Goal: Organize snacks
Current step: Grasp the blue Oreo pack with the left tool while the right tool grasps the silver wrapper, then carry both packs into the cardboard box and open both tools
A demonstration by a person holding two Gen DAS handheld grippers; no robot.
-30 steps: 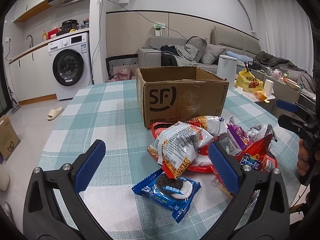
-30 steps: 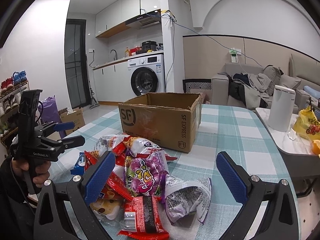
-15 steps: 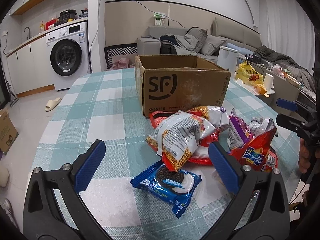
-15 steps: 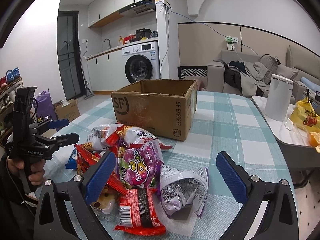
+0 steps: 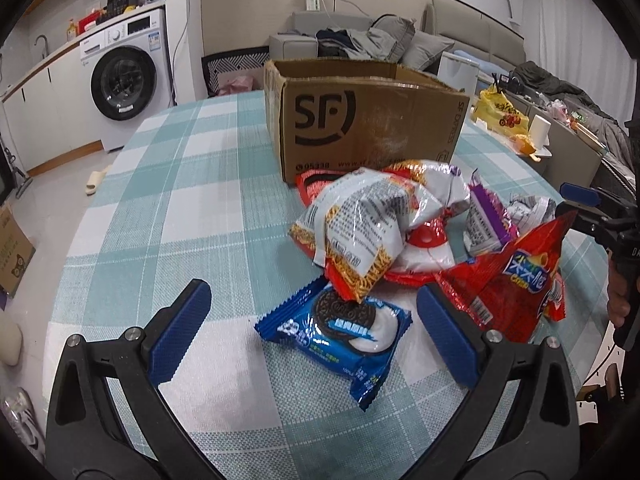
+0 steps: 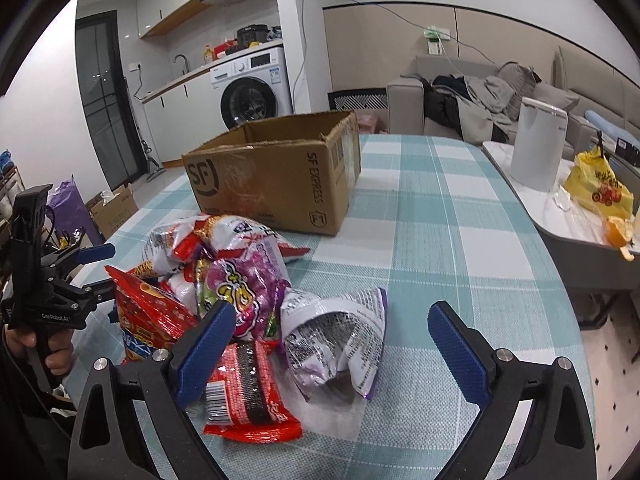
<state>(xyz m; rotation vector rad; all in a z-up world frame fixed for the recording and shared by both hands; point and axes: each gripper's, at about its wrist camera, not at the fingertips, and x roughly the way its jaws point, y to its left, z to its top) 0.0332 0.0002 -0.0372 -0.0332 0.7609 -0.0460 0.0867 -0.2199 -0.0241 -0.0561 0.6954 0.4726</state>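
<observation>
A pile of snack bags lies on the checked tablecloth in front of an open cardboard box [image 5: 372,120], which also shows in the right wrist view [image 6: 276,172]. My left gripper [image 5: 312,320] is open and empty, its jaws standing either side of a blue cookie packet [image 5: 340,332]. A white-and-orange noodle bag [image 5: 360,224] and a red chip bag [image 5: 516,284] lie just behind. My right gripper [image 6: 332,332] is open and empty, just above a white-and-purple bag [image 6: 336,340], with a red packet [image 6: 248,392] and a purple bag [image 6: 244,292] by its left finger.
The table [image 6: 440,216] has its edge at the right, where a side table holds a white kettle [image 6: 538,148] and a yellow bag [image 6: 600,188]. A washing machine [image 5: 124,80] and a sofa [image 5: 360,40] stand behind.
Both grippers have moved forward and down toward the pile. The cookie packet now sits between my left jaws, and the white-and-purple bag sits between my right jaws. Both stay open.
</observation>
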